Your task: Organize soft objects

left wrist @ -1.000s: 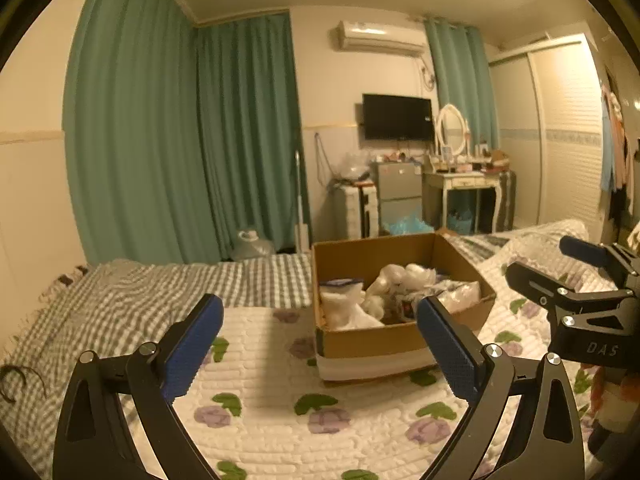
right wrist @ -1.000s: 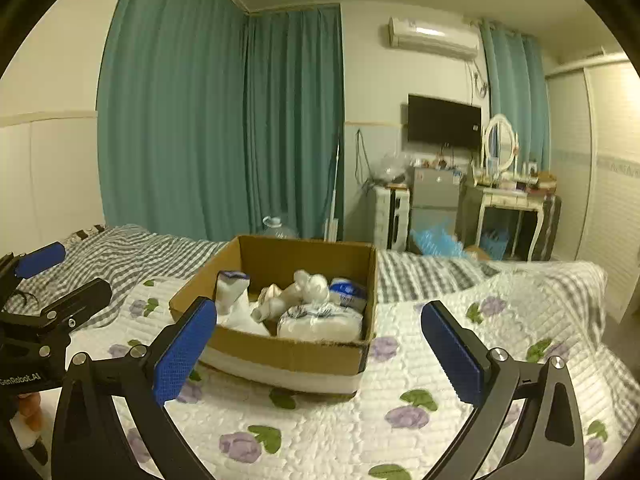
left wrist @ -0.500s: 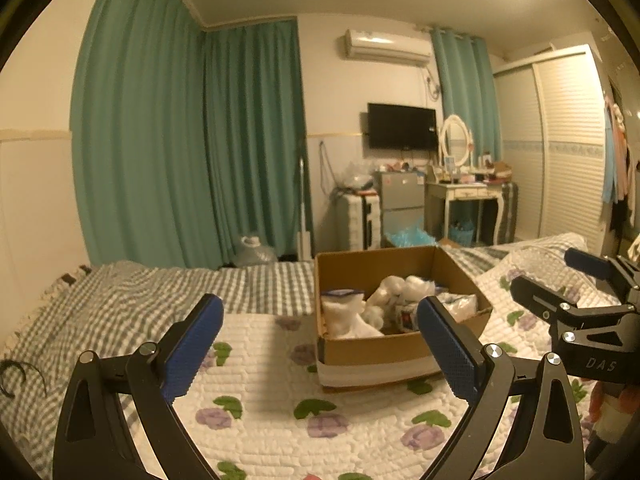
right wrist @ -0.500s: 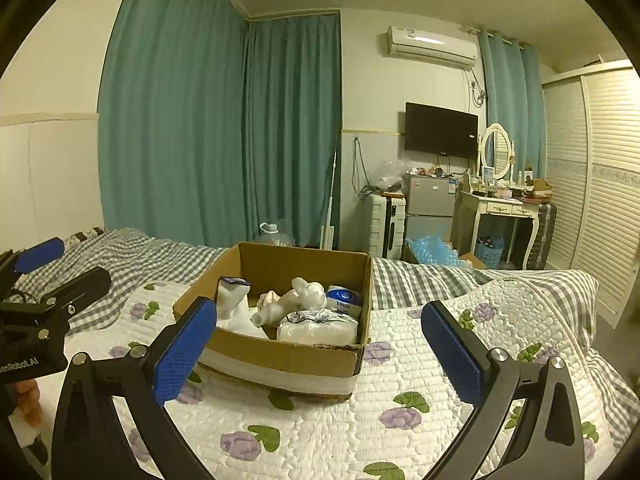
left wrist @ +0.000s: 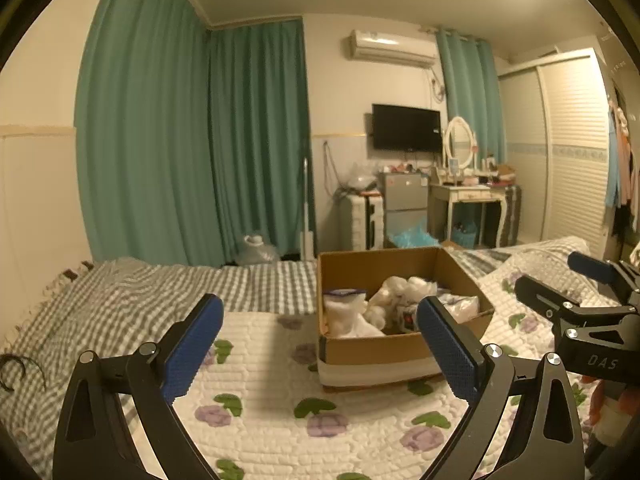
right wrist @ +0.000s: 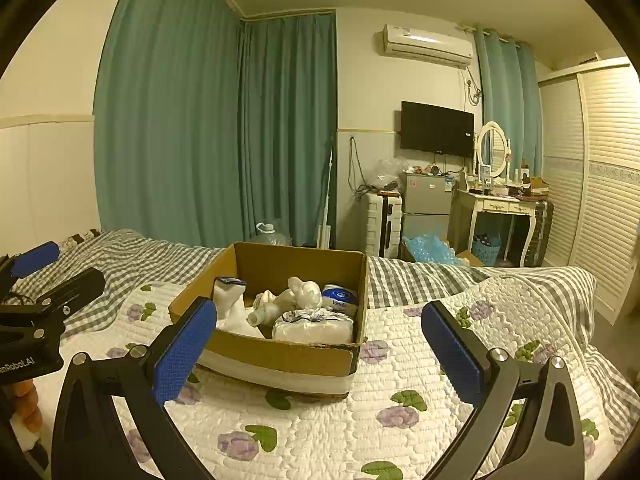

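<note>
The soft objects (right wrist: 296,312), white bundles, a plush-looking figure and wrapped packs, are seen gathered inside an open cardboard box (right wrist: 280,356); a plastic-wrapped pack (right wrist: 314,326) lies against its near wall, and a blue-and-white pack (right wrist: 339,294) sits toward the far right corner. The box is set on the quilted floral cover (right wrist: 400,412) near the middle of the bed, with the checked blanket (right wrist: 132,256) beyond it toward the far edge. No soft item is seen lying loose on the cover.

The left gripper (left wrist: 320,344) and the right gripper (right wrist: 320,348) are held above the near part of the bed, both aimed at the box, their blue pads spread wide with nothing between them.

The scene fits two stages equally: items collected in the box and the work near its close, or items waiting to be lifted out and sorted. Which step is in hand cannot be settled, so no particular move can be called for.
</note>
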`<state>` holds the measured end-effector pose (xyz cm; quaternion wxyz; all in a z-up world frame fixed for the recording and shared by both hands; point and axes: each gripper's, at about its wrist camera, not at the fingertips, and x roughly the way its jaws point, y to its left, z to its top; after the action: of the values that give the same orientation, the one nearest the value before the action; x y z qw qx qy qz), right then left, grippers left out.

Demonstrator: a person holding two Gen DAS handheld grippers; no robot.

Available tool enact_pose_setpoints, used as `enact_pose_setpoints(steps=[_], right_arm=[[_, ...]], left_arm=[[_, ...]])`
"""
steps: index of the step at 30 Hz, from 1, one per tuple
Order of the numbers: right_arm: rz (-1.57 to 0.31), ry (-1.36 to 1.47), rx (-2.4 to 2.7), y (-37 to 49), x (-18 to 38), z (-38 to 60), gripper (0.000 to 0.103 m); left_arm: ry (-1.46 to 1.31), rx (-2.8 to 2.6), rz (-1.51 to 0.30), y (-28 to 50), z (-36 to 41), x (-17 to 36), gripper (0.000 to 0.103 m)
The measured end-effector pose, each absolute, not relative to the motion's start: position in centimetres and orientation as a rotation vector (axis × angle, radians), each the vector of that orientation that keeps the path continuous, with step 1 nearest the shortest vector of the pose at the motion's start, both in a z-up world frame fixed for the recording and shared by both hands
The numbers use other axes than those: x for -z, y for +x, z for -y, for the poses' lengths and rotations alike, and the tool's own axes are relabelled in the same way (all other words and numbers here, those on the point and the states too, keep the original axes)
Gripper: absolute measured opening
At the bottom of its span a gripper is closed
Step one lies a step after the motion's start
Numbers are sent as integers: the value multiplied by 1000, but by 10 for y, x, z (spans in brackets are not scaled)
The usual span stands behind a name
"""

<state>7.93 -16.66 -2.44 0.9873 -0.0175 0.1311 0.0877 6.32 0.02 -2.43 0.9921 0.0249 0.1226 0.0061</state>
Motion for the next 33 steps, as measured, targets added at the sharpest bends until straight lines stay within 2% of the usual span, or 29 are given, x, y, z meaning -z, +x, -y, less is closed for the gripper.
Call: enact_pose_setpoints(steps=[33], right_arm=[[-273,-34,-180,79,28,167,103]], left_arm=[[52,-7,-256,66,-1,24,99]])
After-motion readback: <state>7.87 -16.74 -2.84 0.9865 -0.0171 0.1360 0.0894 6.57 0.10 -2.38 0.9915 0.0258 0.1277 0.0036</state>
